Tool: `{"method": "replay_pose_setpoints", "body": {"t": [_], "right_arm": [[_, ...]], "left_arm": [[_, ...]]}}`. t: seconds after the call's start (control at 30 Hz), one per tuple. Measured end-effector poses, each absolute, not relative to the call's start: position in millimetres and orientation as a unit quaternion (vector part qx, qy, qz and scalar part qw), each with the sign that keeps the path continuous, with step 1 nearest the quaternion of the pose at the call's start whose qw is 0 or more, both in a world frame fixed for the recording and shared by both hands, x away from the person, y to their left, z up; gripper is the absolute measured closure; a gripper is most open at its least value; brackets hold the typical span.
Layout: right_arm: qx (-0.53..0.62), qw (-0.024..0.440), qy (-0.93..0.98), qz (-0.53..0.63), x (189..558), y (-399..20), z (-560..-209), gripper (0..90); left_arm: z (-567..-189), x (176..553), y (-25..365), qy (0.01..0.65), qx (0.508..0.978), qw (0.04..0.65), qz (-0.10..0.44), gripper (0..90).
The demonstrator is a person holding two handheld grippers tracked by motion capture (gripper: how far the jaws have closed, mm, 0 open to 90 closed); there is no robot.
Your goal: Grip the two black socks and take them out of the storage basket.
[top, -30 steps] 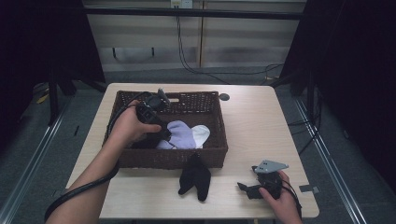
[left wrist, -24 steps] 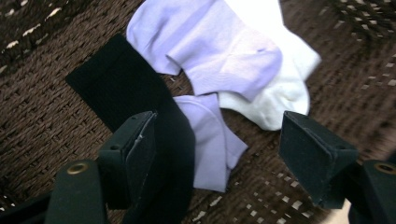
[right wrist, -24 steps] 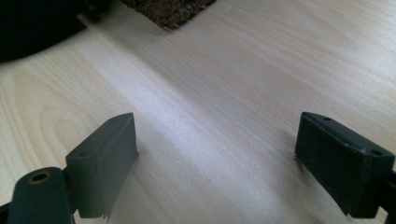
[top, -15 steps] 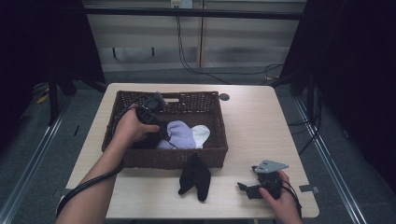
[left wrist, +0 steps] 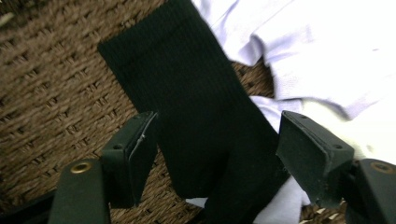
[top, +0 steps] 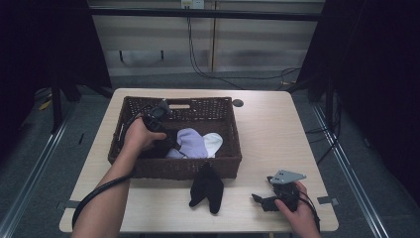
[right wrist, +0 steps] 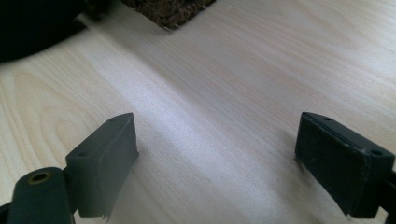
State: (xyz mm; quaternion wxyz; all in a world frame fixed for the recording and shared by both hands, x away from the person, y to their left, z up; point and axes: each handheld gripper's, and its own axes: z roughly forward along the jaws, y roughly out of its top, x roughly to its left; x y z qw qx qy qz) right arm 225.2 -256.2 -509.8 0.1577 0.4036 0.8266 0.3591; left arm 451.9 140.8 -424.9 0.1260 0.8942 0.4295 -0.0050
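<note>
While the high view hides it, the left hand-held gripper (left wrist: 217,154) straddles a black sock (left wrist: 196,116), open.

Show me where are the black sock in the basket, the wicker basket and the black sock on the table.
black sock in the basket (left wrist: 201,126), left gripper view, ribbed middle
wicker basket (top: 188,167), high view, front wall
black sock on the table (top: 207,187), high view, middle

The high view looked down and forward over the brown woven wicker basket (top: 148,168); the left gripper view peered closely inside it (left wrist: 51,88).
</note>
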Motion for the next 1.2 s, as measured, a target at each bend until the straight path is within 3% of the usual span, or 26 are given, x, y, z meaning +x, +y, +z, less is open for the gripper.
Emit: {"method": "replay_pose_setpoints", "body": {"t": [0.3, 0.47, 0.57, 0.73, 1.2], "right_arm": [[0.405, 0.156, 0.826, 0.359, 225.0, -256.1, -509.8, 12.2], [0.405, 0.156, 0.826, 0.359, 225.0, -256.1, -509.7, 12.3], [0.405, 0.156, 0.826, 0.359, 225.0, -256.1, -509.7, 12.3], [0.405, 0.156, 0.826, 0.359, 225.0, -256.1, -509.8, 12.3], [0.405, 0.157, 0.826, 0.359, 225.2, -256.1, -509.7, 12.3]], "left_arm": [[-429.3, 448.3, 148.5, 0.433, 0.894, 0.116, -0.021, 38.9], [-429.9, 443.9, 147.6, 0.426, 0.898, 0.106, -0.032, 51.3], [-429.7, 441.9, 146.3, 0.417, 0.905, 0.086, -0.024, 68.0], [-422.8, 441.3, 148.3, 0.411, 0.907, 0.086, -0.026, 81.5], [-378.5, 439.2, 151.7, 0.410, 0.907, 0.099, -0.006, 84.8]]}}
